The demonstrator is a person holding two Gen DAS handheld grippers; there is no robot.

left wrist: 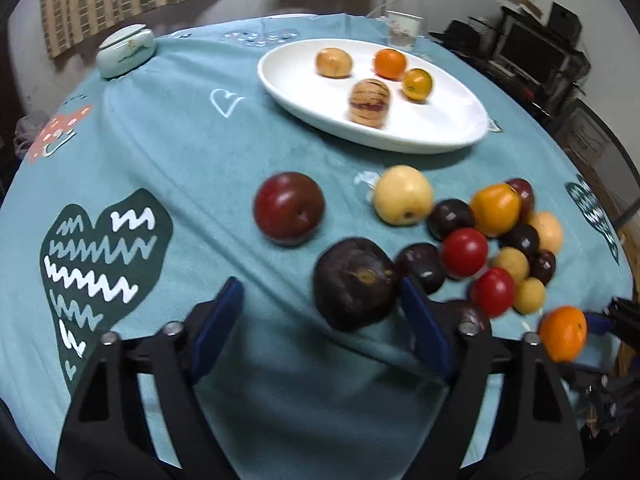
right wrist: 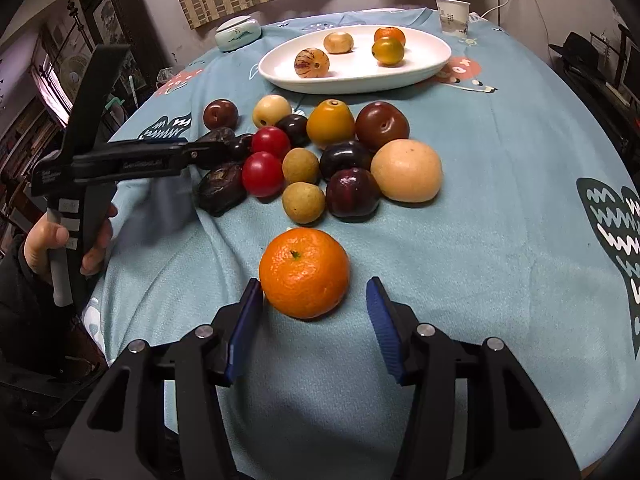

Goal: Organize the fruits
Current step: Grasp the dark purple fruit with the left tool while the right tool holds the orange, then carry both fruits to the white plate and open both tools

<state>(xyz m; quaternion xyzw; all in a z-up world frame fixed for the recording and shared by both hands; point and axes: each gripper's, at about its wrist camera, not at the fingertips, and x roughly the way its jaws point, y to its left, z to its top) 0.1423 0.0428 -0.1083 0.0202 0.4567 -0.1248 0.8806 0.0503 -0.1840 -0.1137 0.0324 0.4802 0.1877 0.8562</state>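
My left gripper (left wrist: 320,286) is open over the teal cloth. A large dark purple fruit (left wrist: 352,284) lies between its blue pads, close against the right pad and well clear of the left one. My right gripper (right wrist: 315,285) is open around a mandarin (right wrist: 304,272); the left pad is at its skin and the right pad stands apart. The same mandarin (left wrist: 564,334) shows at the right edge of the left wrist view. A white oval plate (right wrist: 280,74) at the back holds several fruits. Loose plums, tomatoes, longans and pears (right wrist: 332,160) are heaped between plate and grippers.
A person's hand (right wrist: 44,248) grips the left tool's handle at the table's left edge. A paper cup (right wrist: 452,14) and a pale lidded box (right wrist: 238,34) stand at the back. A lone red plum (left wrist: 289,208) lies left of the heap. Furniture crowds both sides.
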